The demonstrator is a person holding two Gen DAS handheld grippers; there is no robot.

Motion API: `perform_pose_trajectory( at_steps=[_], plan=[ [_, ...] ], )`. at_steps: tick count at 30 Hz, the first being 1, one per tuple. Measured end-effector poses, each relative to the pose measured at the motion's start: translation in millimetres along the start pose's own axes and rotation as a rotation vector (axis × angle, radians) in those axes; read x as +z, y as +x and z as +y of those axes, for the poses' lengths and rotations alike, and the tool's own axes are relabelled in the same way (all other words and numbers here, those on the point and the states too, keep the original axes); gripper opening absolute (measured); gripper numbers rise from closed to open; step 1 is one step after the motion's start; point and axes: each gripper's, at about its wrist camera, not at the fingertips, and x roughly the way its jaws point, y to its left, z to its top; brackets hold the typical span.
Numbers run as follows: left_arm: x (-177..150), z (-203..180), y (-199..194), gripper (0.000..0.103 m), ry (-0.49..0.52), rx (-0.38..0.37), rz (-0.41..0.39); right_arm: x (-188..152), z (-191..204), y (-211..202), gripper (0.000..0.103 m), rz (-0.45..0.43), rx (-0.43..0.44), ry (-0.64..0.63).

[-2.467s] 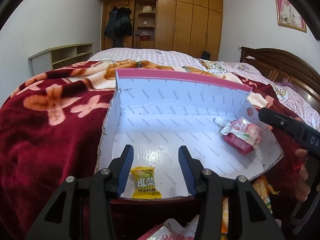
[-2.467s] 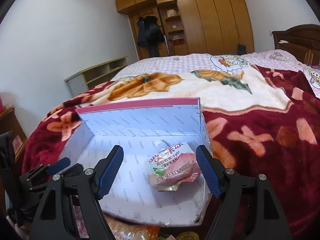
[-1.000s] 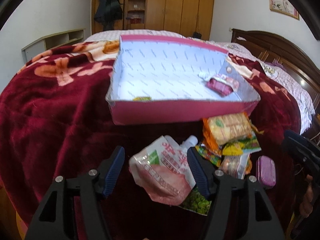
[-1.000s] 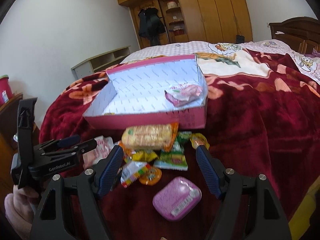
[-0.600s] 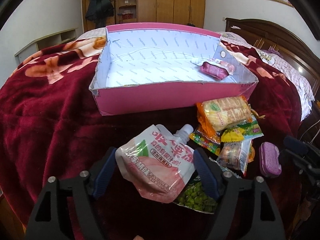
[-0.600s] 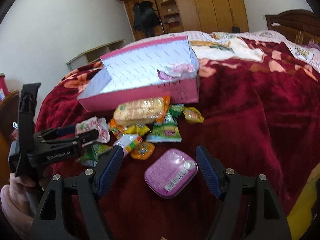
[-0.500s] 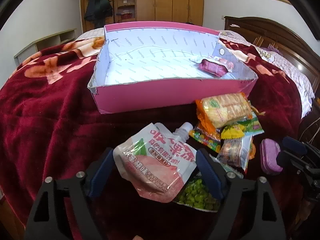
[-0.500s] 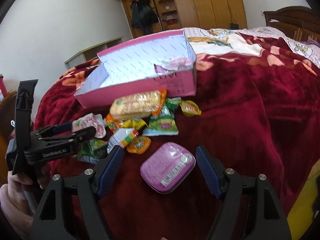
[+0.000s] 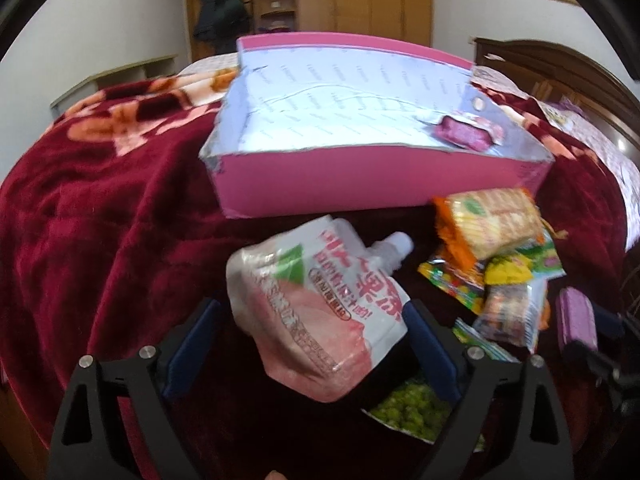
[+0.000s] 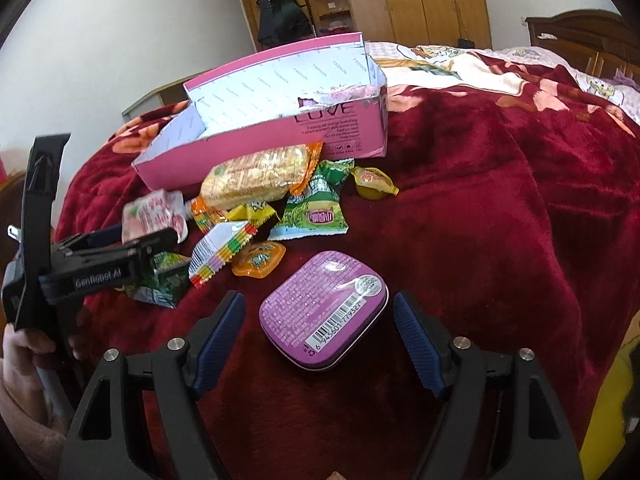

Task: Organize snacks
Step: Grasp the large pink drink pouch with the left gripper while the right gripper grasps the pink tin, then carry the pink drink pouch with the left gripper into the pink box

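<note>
I had the left gripper (image 9: pixel 310 350) over the pouch (image 9: pixel 320 304), its jaws opening with the pouch between them. The right pad looked to be at the pouch's edge, though blur kept me from saying whether it touched; I judged it no grip. The pouch lay on the blanket (image 9: pixel 100 240) just in front of the box (image 9: pixel 376 188), spout toward the box, its lower corner over a bag of green peas (image 9: pixel 404 404).

My right gripper (image 10: pixel 320 344) stood apart around the tin (image 10: pixel 324 308), jaws opening, pads clear of both sides. The tin lay flat on the blanket, label and barcode up, near the snack pile and well short of the box.

I judged the pouch soft and fairly heavy for its size: liquid inside, film that dents and slides. I would take it across the flat body, below the spout, and squeeze gently so it did not bulge out of the pads. The spout is stiff but small, a poor hold.

The tin I judged rigid, light and smooth, with rounded corners that could skid. It sat skewed to the jaws, so I would square up and close on its two long sides, low, near the blanket, where the soft pile might let it tip.

One pouch already lay in the box's far right corner (image 9: pixel 468 136).
</note>
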Motion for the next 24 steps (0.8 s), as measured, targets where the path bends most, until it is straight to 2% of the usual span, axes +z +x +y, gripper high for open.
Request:
perform_pose_trajectory(
  at_steps=[3,7,13,19,24],
  plan=[
    [0.5,8.6,5.4,0.094,-0.05,-0.026,-0.001,-2.4,4.7,3.2,0.084,-0.011,-0.01,-0.018],
    [0.7,12.1,9.5,0.094,-0.075,-0.032,-0.014,-7.6,7.6,9.1,0.084,-0.027,-0.039,-0.029],
    [-0.1,4.0,13.2,0.095,-0.049,0.014,-0.021,-12.0,11.3,12.4,0.086,-0.051,-0.073,-0.033],
    [-2.9,3.9,11.7,0.094,-0.058,0.007,-0.03,-8.2,8.3,7.8,0.086,-0.064,-0.042,0.007],
    [-5.8,3.1,8.6,0.087,-0.062,0.002,-0.046,-9.2,10.3,9.5,0.086,-0.074,-0.053,-0.003]
  ],
)
